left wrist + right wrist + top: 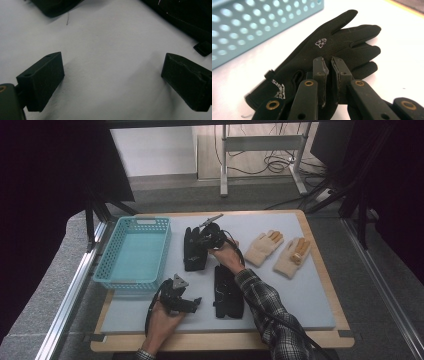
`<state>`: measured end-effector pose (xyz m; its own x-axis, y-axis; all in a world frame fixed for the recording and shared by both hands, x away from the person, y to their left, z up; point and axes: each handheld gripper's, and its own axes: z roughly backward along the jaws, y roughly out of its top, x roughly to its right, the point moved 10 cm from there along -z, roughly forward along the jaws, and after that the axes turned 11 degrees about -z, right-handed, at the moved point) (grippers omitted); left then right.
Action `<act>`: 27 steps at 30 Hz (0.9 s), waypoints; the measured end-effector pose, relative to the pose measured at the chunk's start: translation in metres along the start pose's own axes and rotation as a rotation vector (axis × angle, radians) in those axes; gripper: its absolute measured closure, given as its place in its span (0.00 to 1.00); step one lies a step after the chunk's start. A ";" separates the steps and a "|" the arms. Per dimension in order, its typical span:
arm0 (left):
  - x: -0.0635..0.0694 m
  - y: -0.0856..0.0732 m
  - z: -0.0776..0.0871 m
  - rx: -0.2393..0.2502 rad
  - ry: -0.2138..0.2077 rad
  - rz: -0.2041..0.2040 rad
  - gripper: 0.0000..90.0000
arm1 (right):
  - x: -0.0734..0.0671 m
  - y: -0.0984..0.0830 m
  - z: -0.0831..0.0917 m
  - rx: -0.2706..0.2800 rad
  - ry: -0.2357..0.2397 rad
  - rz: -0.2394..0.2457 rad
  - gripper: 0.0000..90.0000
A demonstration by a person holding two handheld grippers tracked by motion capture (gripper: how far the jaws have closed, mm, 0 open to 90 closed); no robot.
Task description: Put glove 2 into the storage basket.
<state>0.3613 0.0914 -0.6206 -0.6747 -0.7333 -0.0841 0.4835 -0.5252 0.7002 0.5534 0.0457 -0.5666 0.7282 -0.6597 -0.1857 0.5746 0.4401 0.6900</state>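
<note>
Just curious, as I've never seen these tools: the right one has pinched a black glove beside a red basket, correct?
Not quite: the basket is light blue, not red, as the right gripper view shows. The rest holds: the right tool is pinched on the black glove lying beside that basket.

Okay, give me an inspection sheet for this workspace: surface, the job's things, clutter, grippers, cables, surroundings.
Surface: pale mat on a wooden table.
Job's things: far black glove beside the blue basket; near black glove flat on the mat.
Clutter: two tan gloves at the mat's right.
Grippers: right gripper has its jaws nearly together, pinching the far black glove's fabric; left gripper open over bare mat, nothing between the jaws.
Cables: black cable trails from the right gripper; loose cables on the floor beyond.
Surroundings: metal stand legs, dark curtains at the sides.
</note>
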 end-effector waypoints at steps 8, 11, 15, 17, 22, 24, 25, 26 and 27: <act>0.000 0.000 0.000 -0.005 -0.001 -0.006 0.05 | -0.010 0.004 0.042 0.046 0.014 0.021 0.90; 0.000 -0.001 0.000 -0.006 0.000 -0.007 0.05 | -0.015 0.000 0.059 0.056 0.020 0.030 0.90; 0.000 -0.001 0.000 -0.007 0.000 -0.008 0.05 | -0.020 -0.010 0.082 0.063 0.020 0.052 0.90; -0.001 -0.001 0.000 -0.005 0.000 -0.008 0.05 | -0.023 -0.016 0.093 0.071 0.030 0.046 0.90; 0.000 -0.001 0.000 -0.006 0.001 -0.008 0.05 | -0.026 -0.033 0.121 0.084 0.034 0.032 0.90; -0.001 0.000 0.000 -0.006 0.000 -0.009 0.05 | -0.028 -0.040 0.132 0.092 0.036 0.027 0.90; 0.000 0.000 0.000 -0.005 0.000 -0.009 0.05 | -0.029 -0.044 0.137 0.092 0.035 0.030 0.90; -0.001 0.000 0.000 -0.006 0.001 -0.009 0.05 | -0.029 -0.047 0.141 0.092 0.031 0.028 0.90; 0.000 0.000 0.000 -0.005 0.001 -0.009 0.05 | -0.030 -0.051 0.146 0.095 0.029 0.028 0.90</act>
<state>0.3611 0.0922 -0.6206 -0.6786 -0.7288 -0.0911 0.4804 -0.5342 0.6956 0.4475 -0.0456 -0.4940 0.7549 -0.6295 -0.1840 0.5166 0.3980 0.7581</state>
